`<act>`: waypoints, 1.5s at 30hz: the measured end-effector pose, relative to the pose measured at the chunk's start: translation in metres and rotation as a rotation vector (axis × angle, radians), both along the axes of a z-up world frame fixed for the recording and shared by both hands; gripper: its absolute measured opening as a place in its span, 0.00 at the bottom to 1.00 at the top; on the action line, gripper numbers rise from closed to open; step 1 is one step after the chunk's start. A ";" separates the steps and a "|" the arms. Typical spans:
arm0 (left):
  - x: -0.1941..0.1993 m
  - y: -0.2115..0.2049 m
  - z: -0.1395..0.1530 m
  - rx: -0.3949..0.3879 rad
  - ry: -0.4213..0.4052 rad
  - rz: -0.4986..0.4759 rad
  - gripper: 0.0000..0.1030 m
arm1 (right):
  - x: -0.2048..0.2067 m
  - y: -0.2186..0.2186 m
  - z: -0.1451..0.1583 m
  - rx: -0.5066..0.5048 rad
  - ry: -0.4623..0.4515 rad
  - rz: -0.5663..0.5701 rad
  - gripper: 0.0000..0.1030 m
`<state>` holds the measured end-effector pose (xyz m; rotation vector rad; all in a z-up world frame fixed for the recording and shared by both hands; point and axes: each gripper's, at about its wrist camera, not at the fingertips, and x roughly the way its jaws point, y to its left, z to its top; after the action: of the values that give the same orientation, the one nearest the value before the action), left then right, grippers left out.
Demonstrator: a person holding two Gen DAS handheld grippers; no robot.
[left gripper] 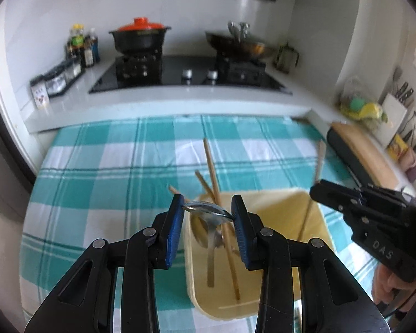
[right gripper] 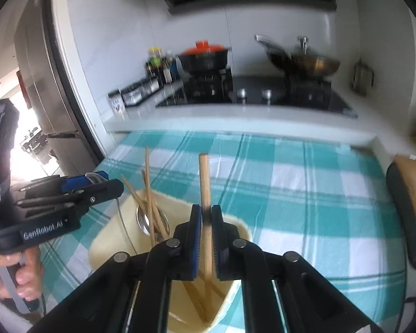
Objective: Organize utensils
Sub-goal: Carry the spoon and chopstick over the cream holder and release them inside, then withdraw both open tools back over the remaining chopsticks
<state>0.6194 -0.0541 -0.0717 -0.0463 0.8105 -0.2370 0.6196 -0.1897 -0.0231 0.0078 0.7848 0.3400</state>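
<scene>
The left gripper [left gripper: 208,213] has its blue ribbed fingers [left gripper: 174,227] pressed against the bowl of a metal spoon [left gripper: 208,210], one pad on each side. The spoon is polished steel, its shiny oval bowl lying crosswise between the pads while its flat handle hangs down into the bin below. The right gripper [right gripper: 205,238] is pinched narrowly around a wooden chopstick [right gripper: 204,183]: a round, pale-brown stick with a blunt cut end, standing nearly upright, its lower part reaching down into the same bin.

That utensil bin [right gripper: 237,226] is a cream-coloured container with rounded corners and smooth, matte walls, probably plastic. Inside it lean several more thin wooden chopsticks [left gripper: 212,172], crossing one another and sticking out past the rim, and a second steel spoon [right gripper: 143,222] rests among them with its bowl against the far wall.

The bin stands on a tabletop covered by a teal and white checked cloth [left gripper: 111,166], soft woven fabric with thin dark stripes. Beyond the cloth runs a white counter with a glossy black gas hob [left gripper: 185,75]; on it sit a black pot with an orange lid [left gripper: 140,34] and a metal wok [left gripper: 240,44]. Dark sauce bottles [left gripper: 81,45] stand to the left of the hob.
</scene>
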 end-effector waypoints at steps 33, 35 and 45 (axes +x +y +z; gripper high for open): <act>-0.265 -0.021 -0.147 0.125 0.092 -0.087 0.85 | -0.292 -0.114 -0.130 -0.054 0.121 -0.261 0.44; -0.264 -0.020 -0.145 0.096 0.084 -0.080 0.85 | -0.293 -0.115 -0.135 -0.053 0.094 -0.309 0.44; -0.259 -0.009 -0.151 0.086 0.090 -0.006 0.94 | -0.291 -0.121 -0.134 -0.077 0.068 -0.411 0.44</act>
<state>0.3602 -0.0636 -0.2228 0.0265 0.9101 -0.2065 0.3284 -0.3103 -0.1566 0.1074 0.8421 -0.0806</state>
